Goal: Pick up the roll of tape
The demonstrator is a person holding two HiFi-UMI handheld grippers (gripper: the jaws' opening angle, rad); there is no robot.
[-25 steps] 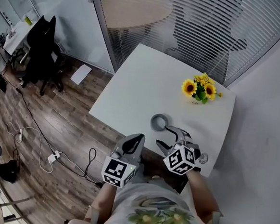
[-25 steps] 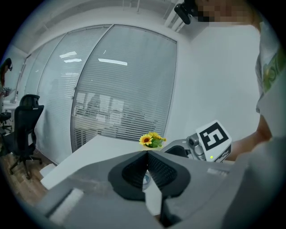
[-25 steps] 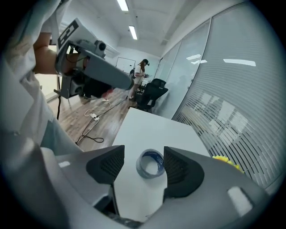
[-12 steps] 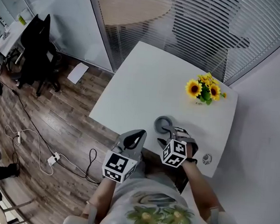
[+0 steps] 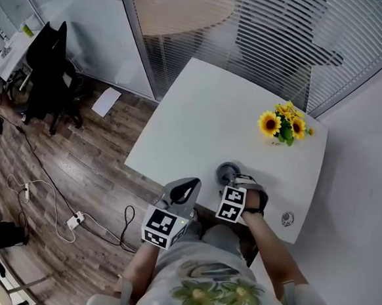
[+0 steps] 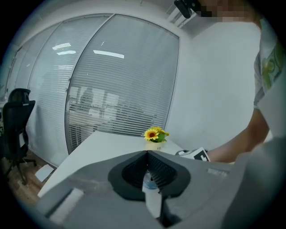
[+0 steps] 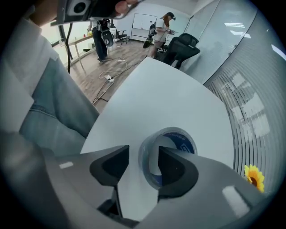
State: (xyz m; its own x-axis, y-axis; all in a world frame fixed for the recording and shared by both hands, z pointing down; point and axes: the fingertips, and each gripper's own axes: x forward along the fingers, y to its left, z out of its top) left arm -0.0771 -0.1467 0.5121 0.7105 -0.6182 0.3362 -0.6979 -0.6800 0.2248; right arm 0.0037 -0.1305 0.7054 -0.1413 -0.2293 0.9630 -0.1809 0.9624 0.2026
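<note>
Lying flat on the white square table (image 5: 201, 110), your grey roll of tape with the blue inner core (image 5: 227, 172) sits close to the near edge, right in front of you.
— And your right gripper (image 5: 234, 184) points steeply down at it. In the right gripper view, one jaw is inside the hole of the roll (image 7: 177, 135) and the other is outside its wall.
— Are the pads pressing yet?
— No. Your right gripper (image 7: 137, 162) is closing with the roll's wall between the jaws, but the outer pad (image 7: 111, 163) stands apart from it, with bare table showing in the gap.
— And your left gripper (image 5: 187, 186)?
— Jaws together on nothing. The left gripper (image 6: 147, 154) hangs at the table's near edge, apart from the roll.
— Further out, you have a small bunch of yellow sunflowers (image 5: 284, 125) near the far right corner, well apart from the tape.
— Past the table, a black office chair (image 5: 48, 65) stands on the brown wooden floor (image 5: 77, 172), and slatted blinds (image 5: 286, 31) run behind glass.
</note>
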